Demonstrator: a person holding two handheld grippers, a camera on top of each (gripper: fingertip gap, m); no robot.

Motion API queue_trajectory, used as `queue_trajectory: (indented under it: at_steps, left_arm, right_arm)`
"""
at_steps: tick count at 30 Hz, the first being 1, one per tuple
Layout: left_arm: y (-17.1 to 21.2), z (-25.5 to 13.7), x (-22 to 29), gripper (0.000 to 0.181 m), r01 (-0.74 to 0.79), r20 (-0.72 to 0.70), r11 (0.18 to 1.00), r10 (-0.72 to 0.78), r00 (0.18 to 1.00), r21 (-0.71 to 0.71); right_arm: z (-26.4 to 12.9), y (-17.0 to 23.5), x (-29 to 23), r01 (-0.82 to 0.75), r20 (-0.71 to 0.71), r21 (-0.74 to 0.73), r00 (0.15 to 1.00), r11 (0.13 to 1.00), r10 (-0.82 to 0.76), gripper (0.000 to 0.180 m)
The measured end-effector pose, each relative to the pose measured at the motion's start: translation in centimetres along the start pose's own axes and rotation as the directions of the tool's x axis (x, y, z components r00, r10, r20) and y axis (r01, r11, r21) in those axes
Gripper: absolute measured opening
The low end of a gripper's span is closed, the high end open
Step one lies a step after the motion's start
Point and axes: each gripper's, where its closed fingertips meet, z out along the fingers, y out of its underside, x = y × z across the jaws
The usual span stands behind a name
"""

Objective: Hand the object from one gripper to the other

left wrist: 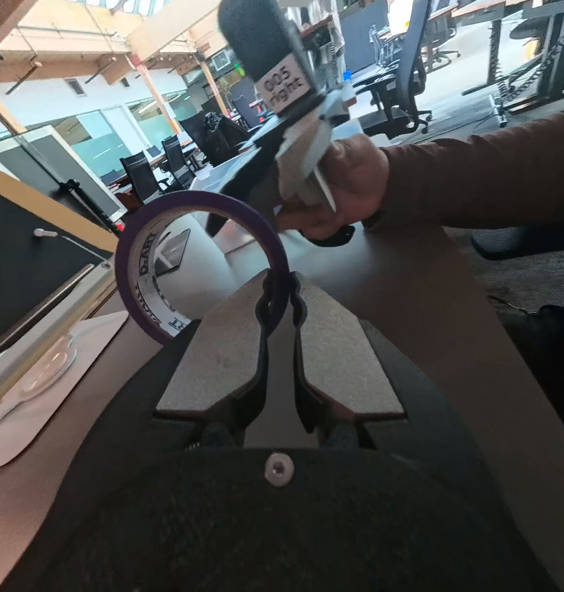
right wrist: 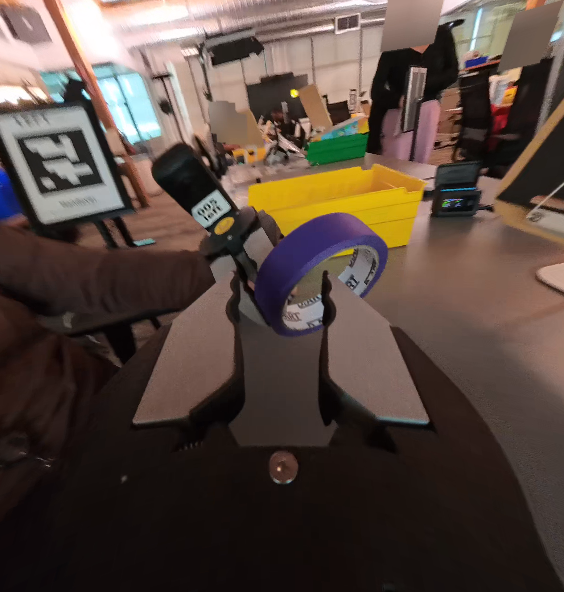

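In front of the yellow bin point(right wrist: 335, 205), the left gripper point(left wrist: 279, 285) pinches the tape roll point(left wrist: 200, 266); the right gripper point(right wrist: 279, 298), parted, straddles its wall. An early release risks dropping it.

Opposed close wrist views, shared tape roll point(left wrist: 165, 243)

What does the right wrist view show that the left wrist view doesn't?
Only the right wrist view: the right gripper open, one finger through the purple tape roll, a yellow bin behind, and a marker board at left.

Only the left wrist view: the left gripper shut on the roll's wall, and a white pad on the table.

Both: the roll, held above the dark table.
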Motion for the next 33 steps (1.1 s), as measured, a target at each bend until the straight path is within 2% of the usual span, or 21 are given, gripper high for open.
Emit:
queue_trajectory:
  at_steps: [2, 3, 6, 8, 10, 13, 15, 17, 19, 21, 23, 27, 28, 29, 31, 33]
  left_arm:
    - [0.1, 0.2, 0.5, 0.006, -0.007, -0.024, 1.0, 0.007, 1.0, 0.002]
    - [0.2, 0.3, 0.6, 0.006, -0.001, -0.026, 1.0, 0.001, 1.0, -0.001]
    - [0.8, 0.4, 0.6, 0.007, 0.057, -0.048, 0.997, -0.059, 0.997, -0.046]
    - [0.4, 0.3, 0.0, 0.009, 0.124, -0.029, 0.992, -0.125, 0.992, -0.022]
    - [-0.4, -0.2, -0.7, 0.021, 0.212, -0.037, 0.976, -0.21, 0.977, 0.042]
    - [-1.2, -1.0, -1.8, 0.027, 0.309, -0.043, 0.945, -0.306, 0.951, 0.104]
    - [-1.8, -1.6, -2.2, 0.036, 0.386, -0.067, 0.911, -0.381, 0.922, 0.142]
    - [-2.4, -2.1, -2.4, 0.048, 0.477, -0.127, 0.863, -0.461, 0.878, 0.164]
    - [-2.5, -2.4, -2.8, 0.048, 0.521, -0.143, 0.837, -0.502, 0.853, 0.169]
    - [-2.0, -2.5, -3.4, 0.034, 0.508, -0.101, 0.844, -0.498, 0.861, 0.173]
    - [-2.1, -2.6, -3.5, 0.031, 0.501, -0.088, 0.846, -0.494, 0.865, 0.184]
    - [-1.8, -2.1, -3.7, 0.051, 0.53, -0.065, 0.83, -0.527, 0.847, 0.172]
    - [-1.6, -2.0, -3.9, 0.047, 0.517, -0.039, 0.838, -0.519, 0.854, 0.175]
    - [-1.4, -2.0, -4.2, 0.036, 0.494, -0.006, 0.851, -0.501, 0.865, 0.178]
    - [-0.8, -1.8, -4.3, 0.031, 0.457, 0.028, 0.88, -0.464, 0.885, 0.129]
    - [-0.1, -1.7, -4.3, 0.029, 0.432, 0.053, 0.898, -0.437, 0.898, 0.088]
  right_arm:
    - [0.1, -0.3, -0.1, -0.081, 0.047, 0.03, 0.996, 0.996, 0.08, 0.039]
    - [0.1, -0.2, 0.3, -0.101, 0.035, 0.032, 0.994, 0.994, 0.1, 0.028]
    - [0.0, 0.1, -0.4, -0.124, 0.105, 0.006, 0.987, 0.992, 0.122, 0.015]
    - [-0.2, -0.1, -0.6, -0.041, 0.079, 0.003, 0.996, 0.999, 0.04, 0.01]
    - [-0.1, 0.6, -0.1, 0.088, -0.009, -0.063, 0.996, 0.994, -0.089, 0.008]
    - [0.2, 1.0, 0.0, 0.267, -0.089, -0.148, 0.955, 0.952, -0.282, 0.006]
    - [0.5, 1.7, 0.5, 0.389, -0.145, -0.263, 0.888, 0.883, -0.435, 0.006]
    - [0.7, 3.0, 1.1, 0.501, -0.157, -0.419, 0.782, 0.757, -0.604, 0.006]
    - [1.1, 3.7, 1.5, 0.58, -0.15, -0.523, 0.659, 0.624, -0.737, 0.007]
    - [1.5, 3.8, 1.3, 0.601, -0.143, -0.567, 0.602, 0.563, -0.786, 0.007]
    - [1.7, 3.7, 1.2, 0.604, -0.14, -0.592, 0.575, 0.533, -0.806, 0.008]
    - [1.7, 4.0, 2.2, 0.609, -0.11, -0.714, 0.389, 0.345, -0.914, 0.007]
    - [2.2, 4.2, 1.9, 0.624, -0.093, -0.714, 0.367, 0.318, -0.926, 0.006]
    - [2.7, 4.6, 1.7, 0.63, -0.072, -0.718, 0.356, 0.296, -0.932, 0.006]
    - [3.1, 5.2, 2.3, 0.601, -0.055, -0.759, 0.325, 0.251, -0.944, 0.007]
    - [3.1, 5.9, 2.5, 0.586, -0.055, -0.762, 0.364, 0.275, -0.93, 0.01]
